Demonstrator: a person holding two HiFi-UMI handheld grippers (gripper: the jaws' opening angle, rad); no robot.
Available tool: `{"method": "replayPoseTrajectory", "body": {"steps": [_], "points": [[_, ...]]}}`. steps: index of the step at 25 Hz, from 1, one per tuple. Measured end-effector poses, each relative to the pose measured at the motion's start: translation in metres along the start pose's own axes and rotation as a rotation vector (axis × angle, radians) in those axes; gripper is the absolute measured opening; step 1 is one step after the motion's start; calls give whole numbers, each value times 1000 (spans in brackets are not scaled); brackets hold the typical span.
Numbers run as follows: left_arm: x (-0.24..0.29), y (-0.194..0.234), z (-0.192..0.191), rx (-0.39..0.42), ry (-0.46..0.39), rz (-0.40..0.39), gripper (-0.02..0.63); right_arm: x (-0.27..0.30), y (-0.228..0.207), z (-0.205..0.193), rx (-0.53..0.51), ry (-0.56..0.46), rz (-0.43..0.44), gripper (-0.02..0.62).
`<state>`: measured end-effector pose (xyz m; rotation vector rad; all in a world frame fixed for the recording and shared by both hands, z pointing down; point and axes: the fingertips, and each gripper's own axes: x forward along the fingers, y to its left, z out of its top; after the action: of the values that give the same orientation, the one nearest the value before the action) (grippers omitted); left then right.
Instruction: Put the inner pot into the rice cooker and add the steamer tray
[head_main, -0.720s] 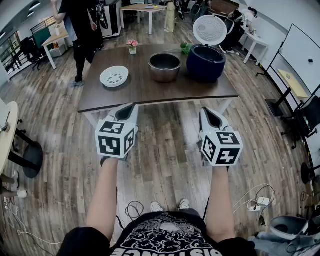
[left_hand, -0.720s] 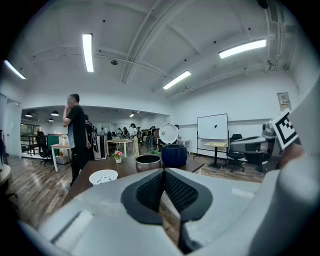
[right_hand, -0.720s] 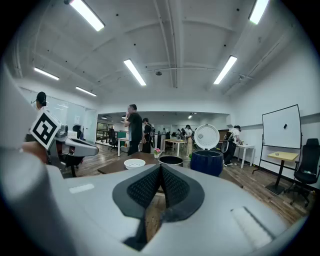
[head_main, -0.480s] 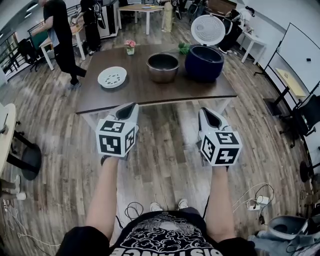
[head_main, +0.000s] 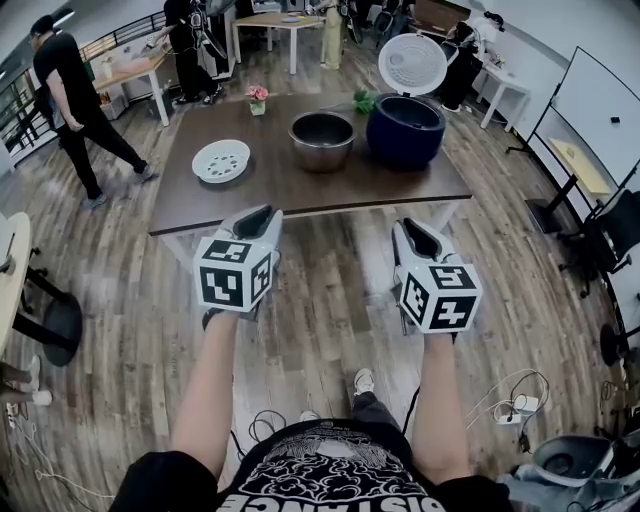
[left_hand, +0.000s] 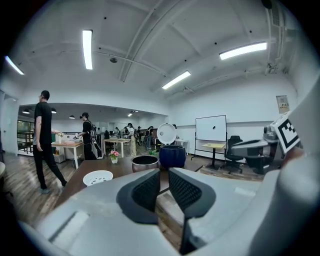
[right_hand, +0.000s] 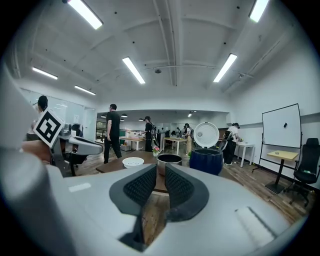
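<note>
On the brown table (head_main: 300, 192) ahead stand a white perforated steamer tray (head_main: 221, 160) at the left, a metal inner pot (head_main: 321, 139) in the middle and a dark blue rice cooker (head_main: 405, 130) at the right, its white lid (head_main: 412, 63) raised. Both grippers hang short of the table's near edge, over the wooden floor. My left gripper (head_main: 262, 213) and right gripper (head_main: 405, 226) are shut, with nothing between the jaws. The left gripper view looks past its jaws at the tray (left_hand: 97, 177), pot (left_hand: 145, 162) and cooker (left_hand: 172, 156). The right gripper view shows the same pot (right_hand: 169, 160).
A small flower pot (head_main: 257, 98) and a green item (head_main: 362, 100) sit at the table's far edge. A person in black (head_main: 75, 100) walks at the far left. A whiteboard (head_main: 600, 110) and office chair (head_main: 610, 240) stand to the right; cables (head_main: 515, 400) lie on the floor.
The person in black has walked away to the left. The table sits slightly nearer in view. Both grippers keep their places and stay shut.
</note>
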<state>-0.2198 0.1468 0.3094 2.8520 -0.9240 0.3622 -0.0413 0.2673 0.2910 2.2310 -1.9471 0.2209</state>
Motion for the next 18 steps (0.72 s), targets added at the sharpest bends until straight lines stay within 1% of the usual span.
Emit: {"method": "replayPoseTrajectory", "body": {"steps": [4, 5, 7, 12, 18], "points": [[10, -7, 1, -4, 4, -2, 83, 4, -11, -3, 13, 0, 12, 66], [13, -8, 0, -7, 6, 0, 97, 6, -14, -5, 17, 0, 20, 69], [20, -8, 0, -17, 8, 10, 104, 13, -19, -8, 21, 5, 38, 75], [39, -5, 1, -31, 16, 31, 132, 34, -31, -10, 29, 11, 73, 112], [71, -1, 8, -59, 8, 45, 193, 65, -54, -11, 29, 22, 112, 150]]}}
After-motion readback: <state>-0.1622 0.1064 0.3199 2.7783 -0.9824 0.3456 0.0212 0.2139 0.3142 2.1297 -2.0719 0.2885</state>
